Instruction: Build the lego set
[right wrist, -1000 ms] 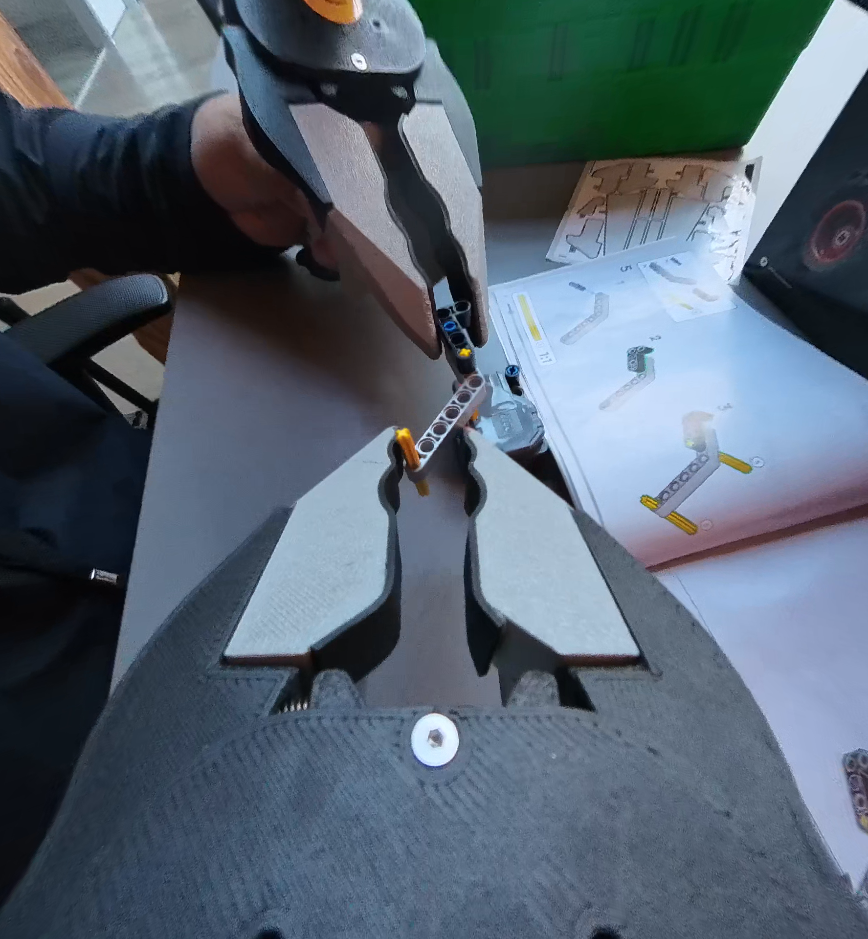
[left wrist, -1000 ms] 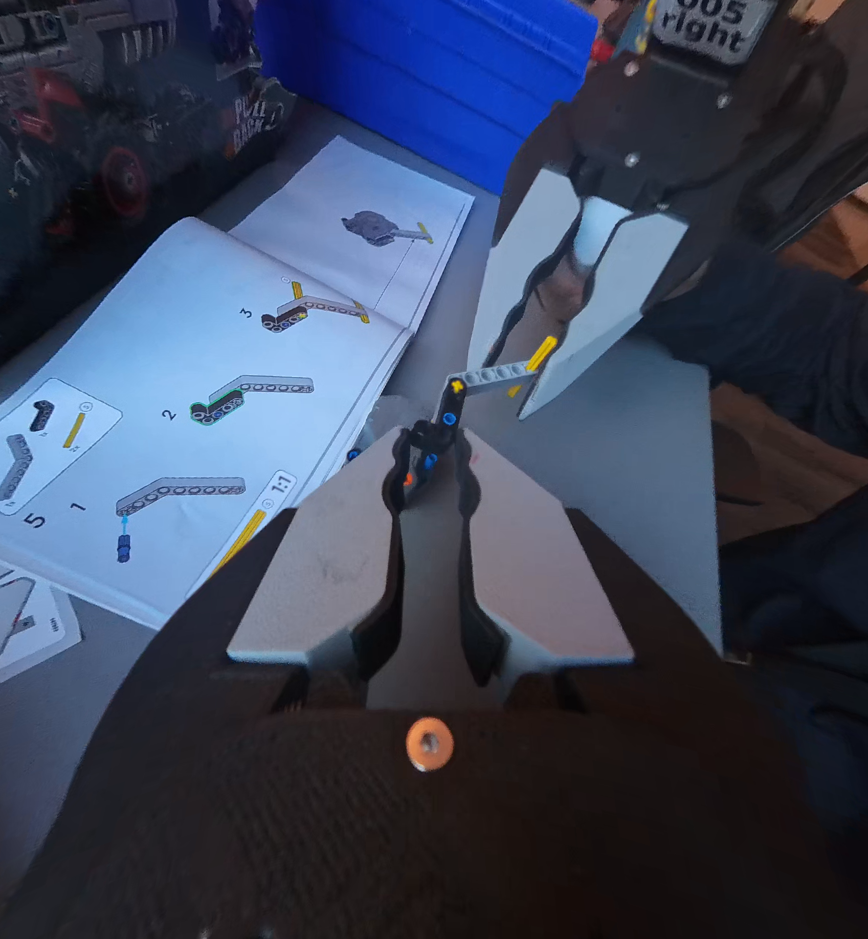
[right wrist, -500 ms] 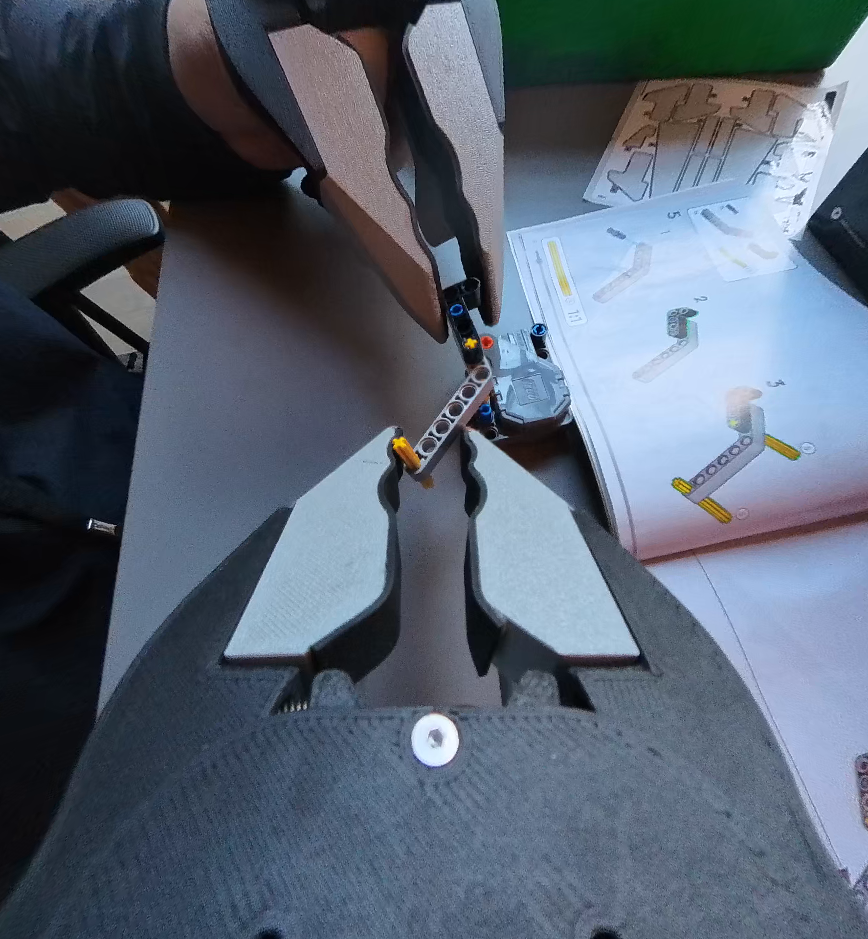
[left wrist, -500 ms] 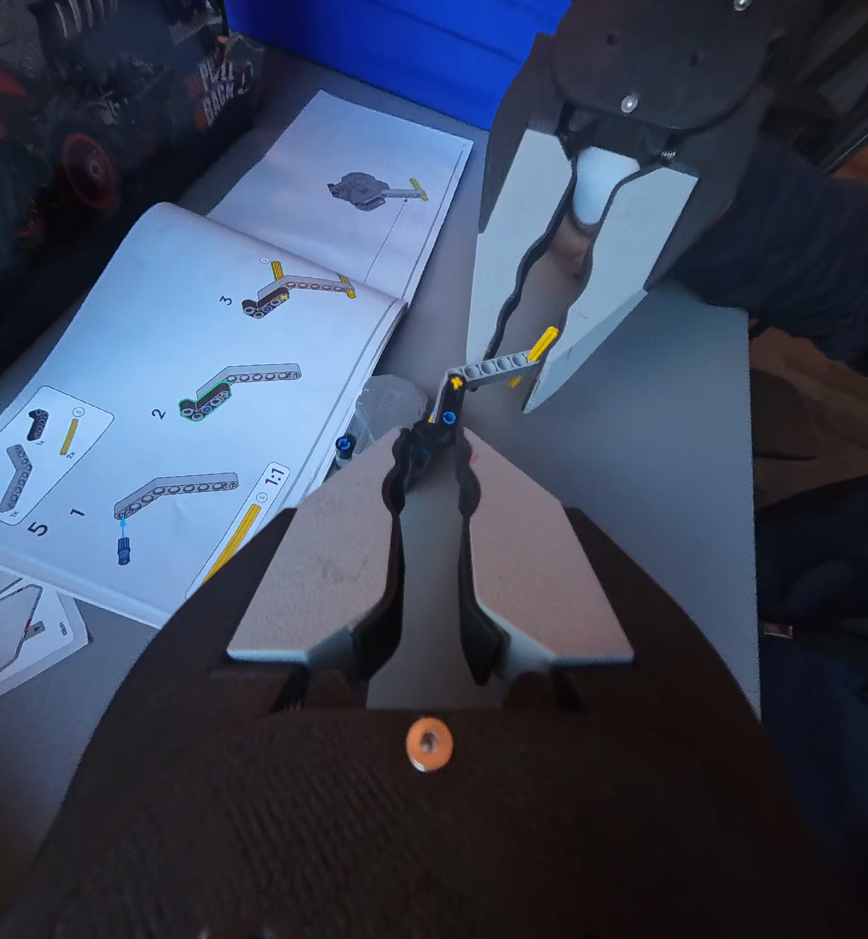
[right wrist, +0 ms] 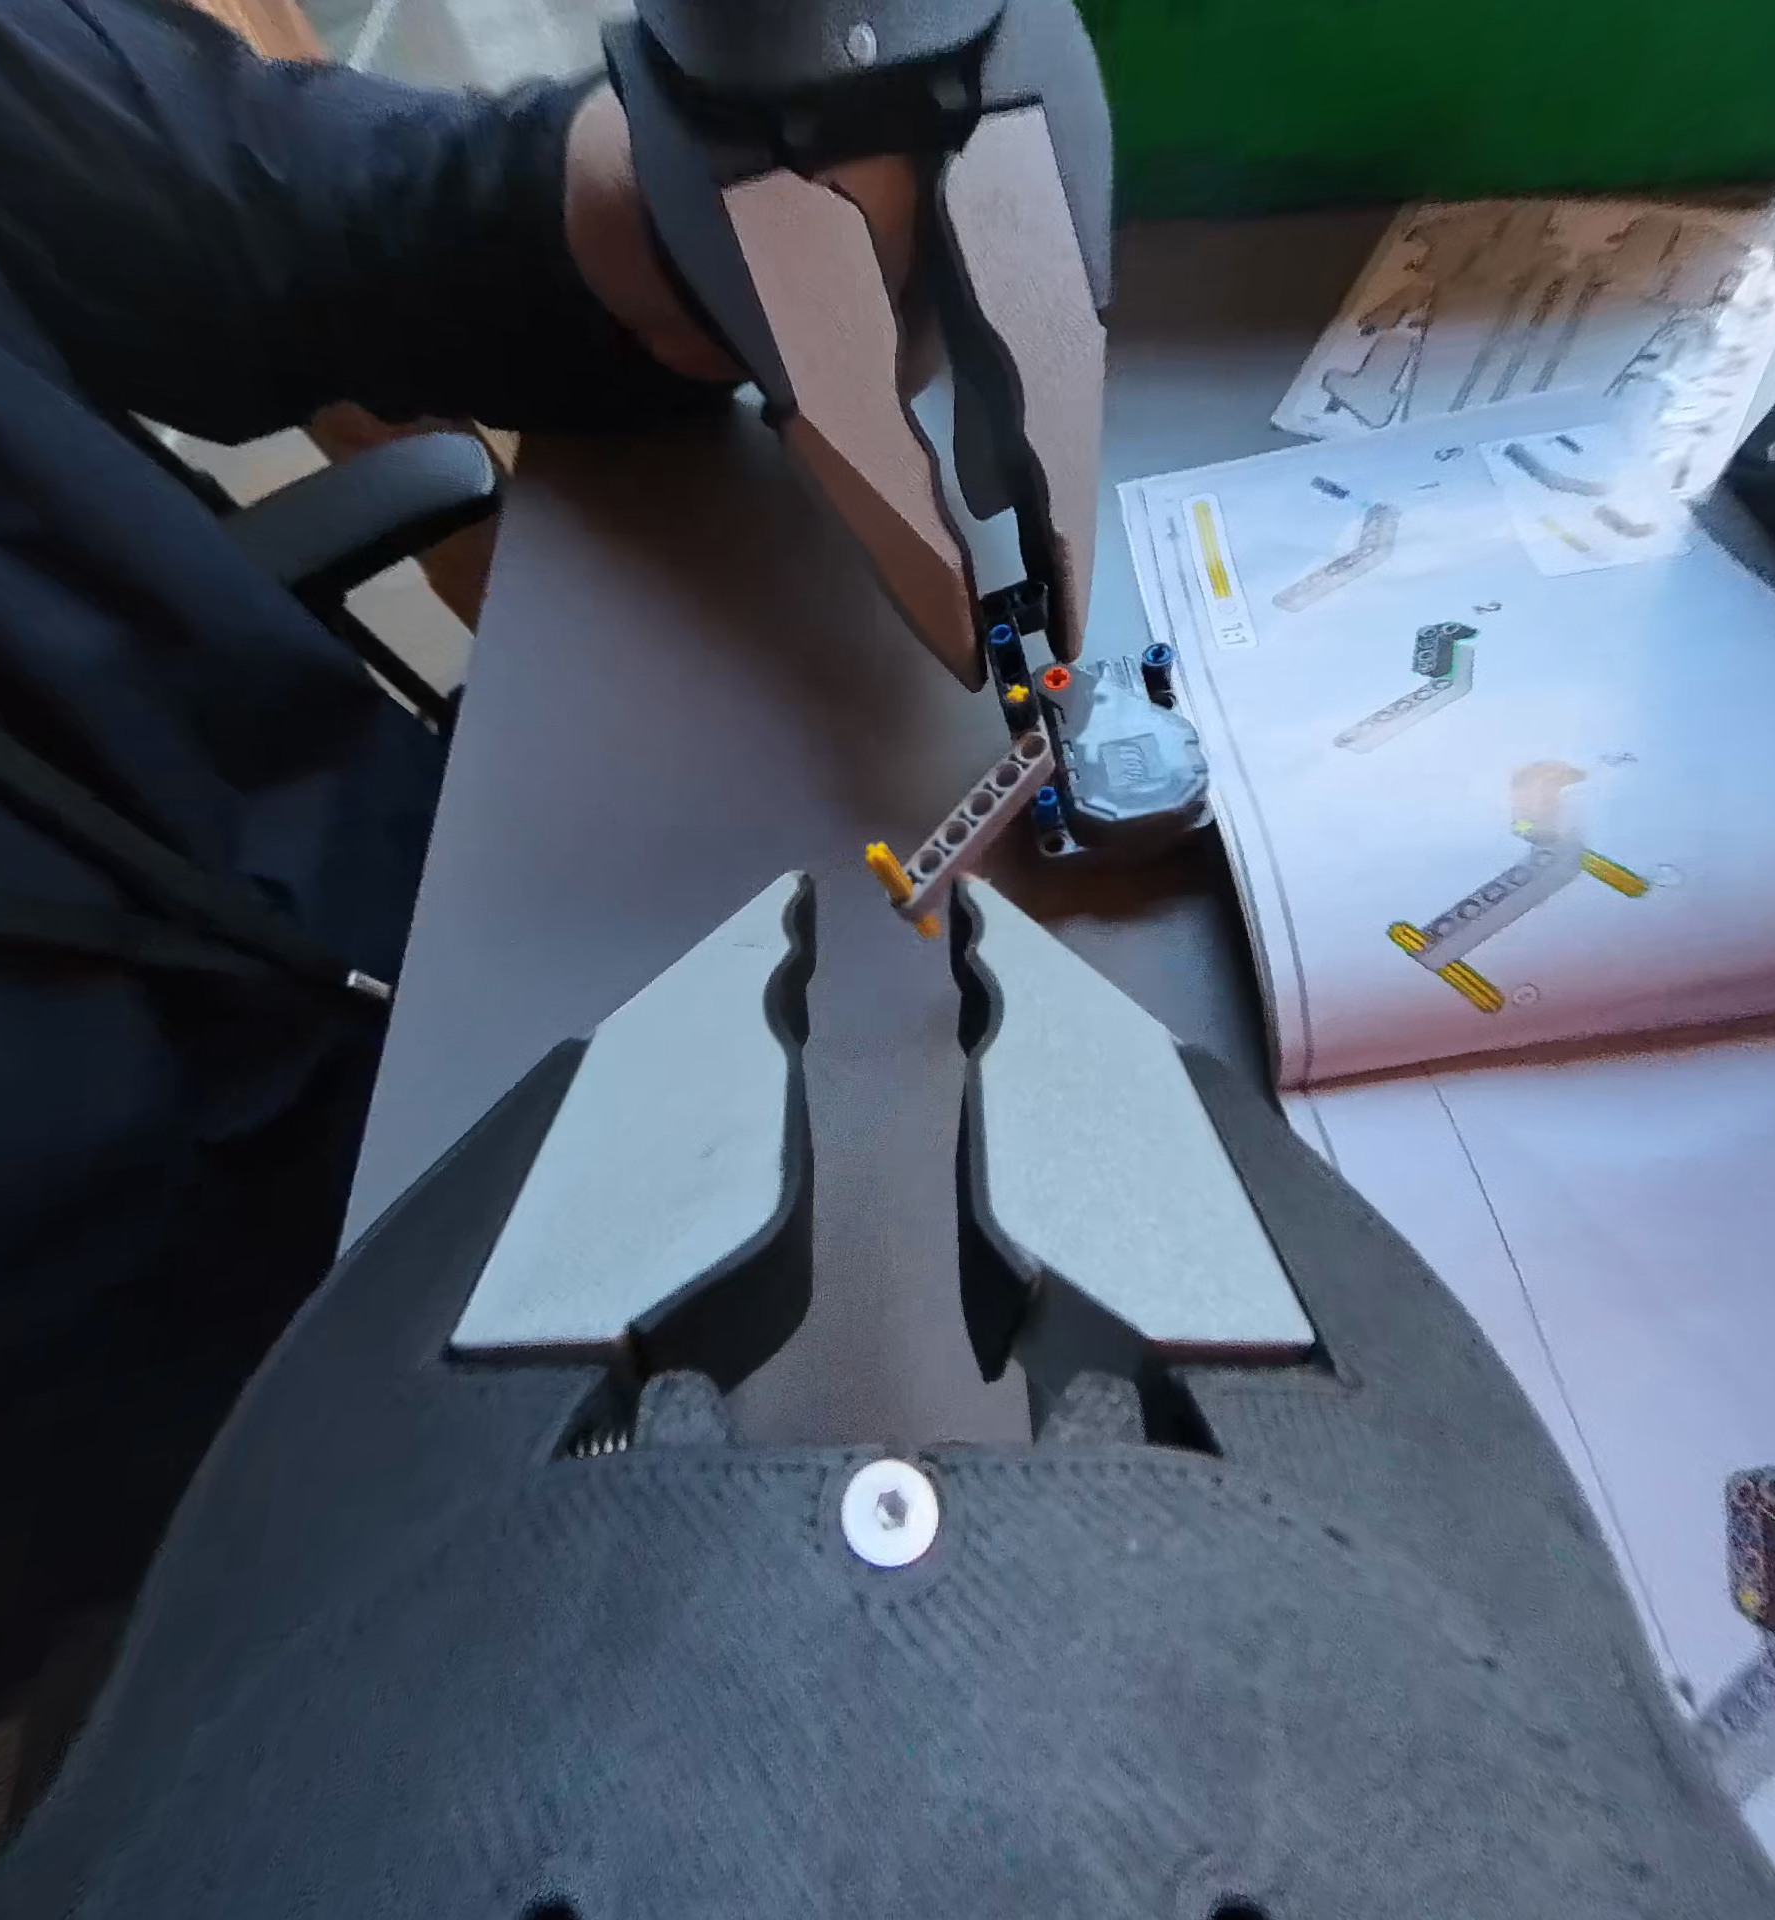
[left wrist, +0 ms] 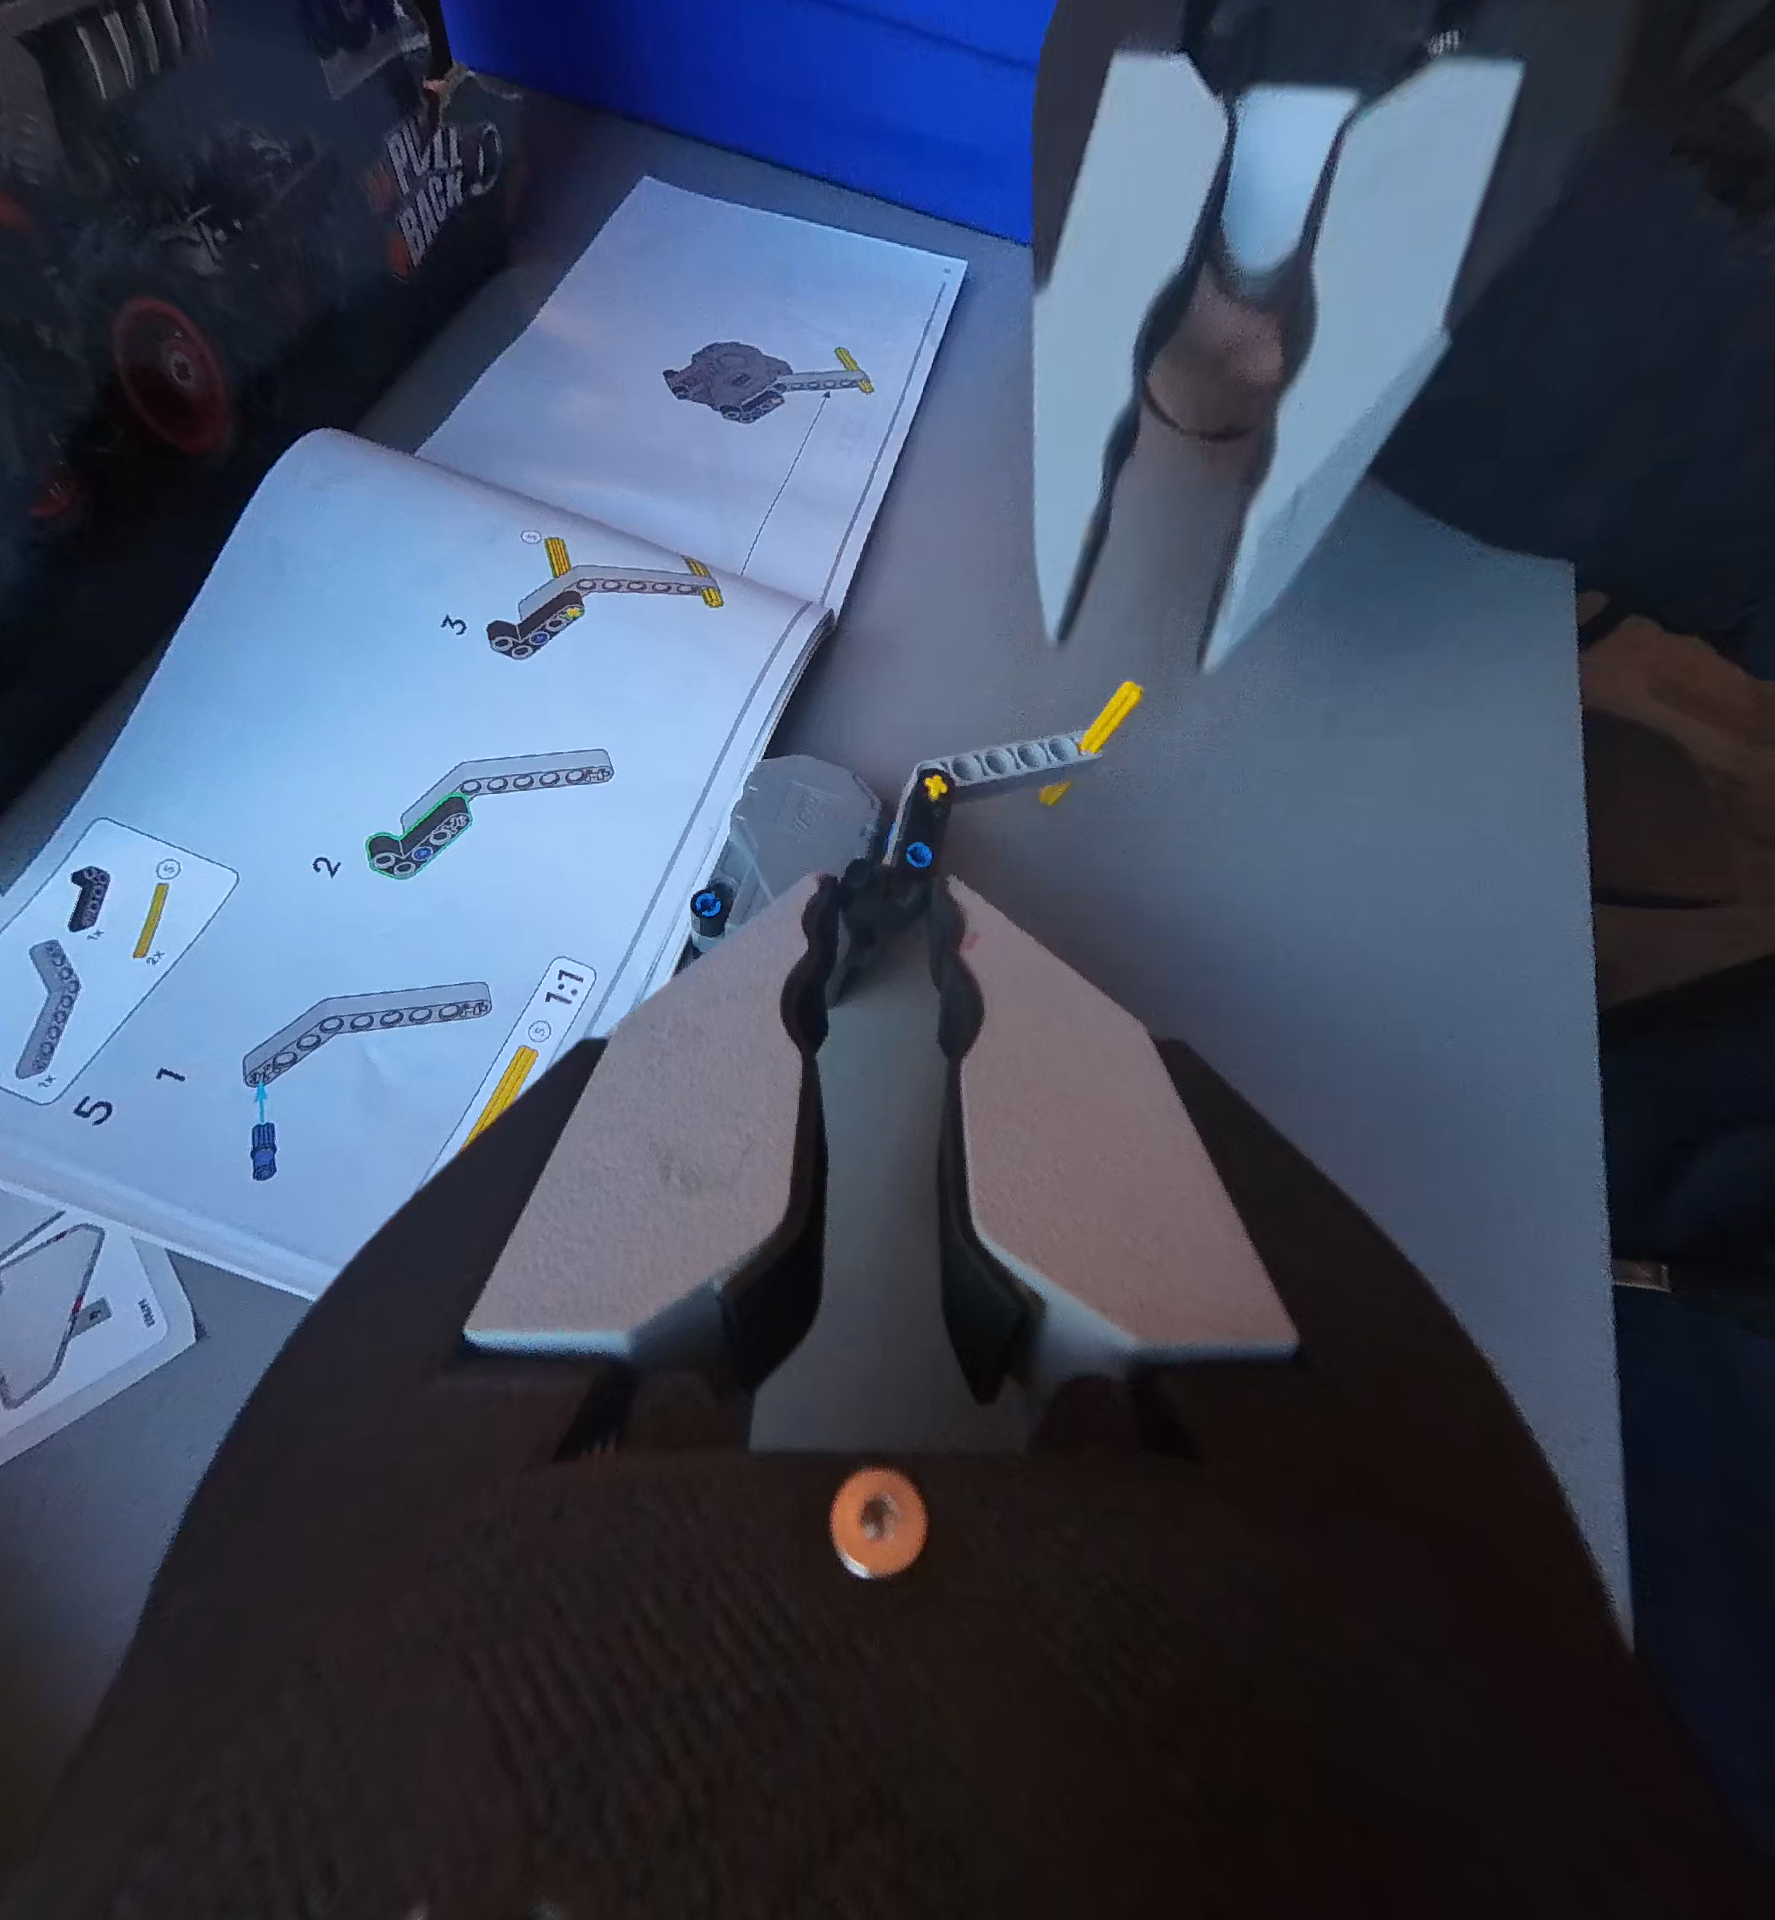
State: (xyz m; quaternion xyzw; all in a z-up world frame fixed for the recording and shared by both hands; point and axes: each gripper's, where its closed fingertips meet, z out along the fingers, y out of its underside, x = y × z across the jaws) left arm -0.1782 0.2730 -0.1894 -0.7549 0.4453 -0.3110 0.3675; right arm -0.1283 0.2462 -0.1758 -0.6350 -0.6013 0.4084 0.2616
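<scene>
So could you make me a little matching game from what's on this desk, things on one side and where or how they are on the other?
Things:
1. left claw
2. right claw
3. yellow axle
4. instruction booklet

States:
A. lying open on the desk
B. open, holding nothing
C. stuck through the grey beam's free end
D. shut on the black piece

Pairs: 1-D, 2-B, 3-C, 4-A

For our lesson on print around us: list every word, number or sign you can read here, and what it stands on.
I do not copy writing; this is where it stands.
Booklet: printed figures beside the diagrams.
Box: slanted pale lettering.
Motor block: small raised logo.
Sticker sheet: tiny print, too small to read.
</scene>
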